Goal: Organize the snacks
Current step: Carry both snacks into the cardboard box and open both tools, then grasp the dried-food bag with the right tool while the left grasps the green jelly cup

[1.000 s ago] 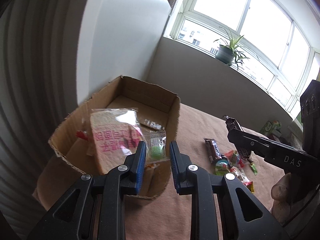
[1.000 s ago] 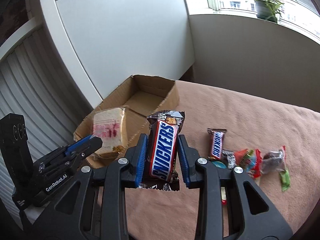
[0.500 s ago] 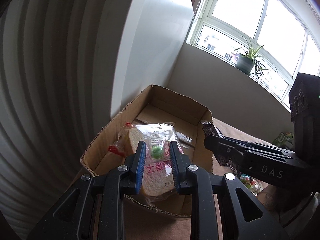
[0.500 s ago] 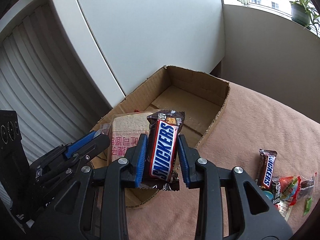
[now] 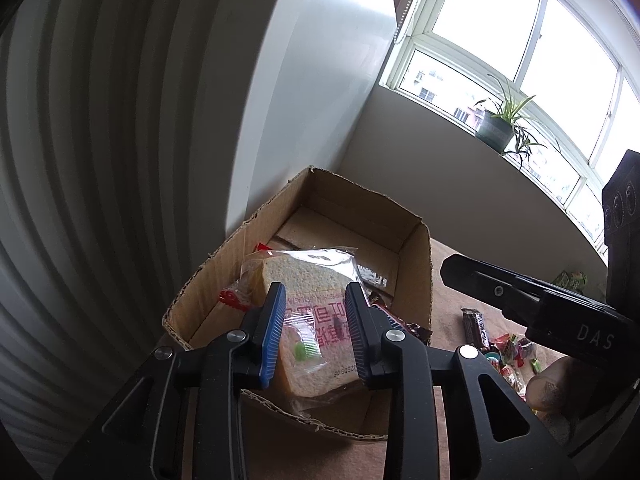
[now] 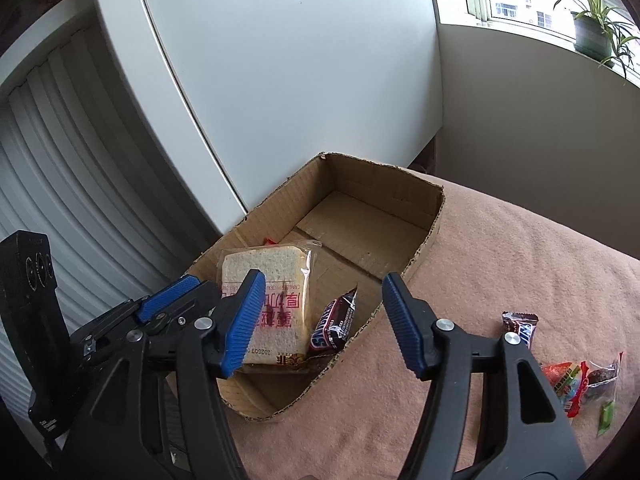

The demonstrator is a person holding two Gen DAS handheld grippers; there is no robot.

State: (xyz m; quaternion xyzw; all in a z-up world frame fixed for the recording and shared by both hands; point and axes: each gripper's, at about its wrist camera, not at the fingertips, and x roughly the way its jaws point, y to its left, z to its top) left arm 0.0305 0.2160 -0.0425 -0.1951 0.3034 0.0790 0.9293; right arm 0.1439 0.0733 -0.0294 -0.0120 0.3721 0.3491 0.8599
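Note:
An open cardboard box (image 6: 400,204) (image 5: 420,256) stands on a pink cloth. My left gripper (image 5: 316,332) is shut on the clear wrapper of a bagged bread slice (image 5: 316,304) and holds it upright inside the box's near end; the bread also shows in the right wrist view (image 6: 276,284). My right gripper (image 6: 320,320) is open wide above the box's near right corner. A Snickers bar (image 6: 334,326) leans inside the box against the bread, free of the jaws.
On the cloth to the right lie a second Snickers bar (image 6: 520,328) (image 5: 476,326) and a heap of small candies (image 6: 580,380) (image 5: 506,354). A white wall panel and a radiator stand behind the box. A potted plant (image 5: 500,128) sits on the windowsill.
My right gripper opened and let the Snickers bar drop into the box. My left gripper moved the bagged bread lower into the box's near end.

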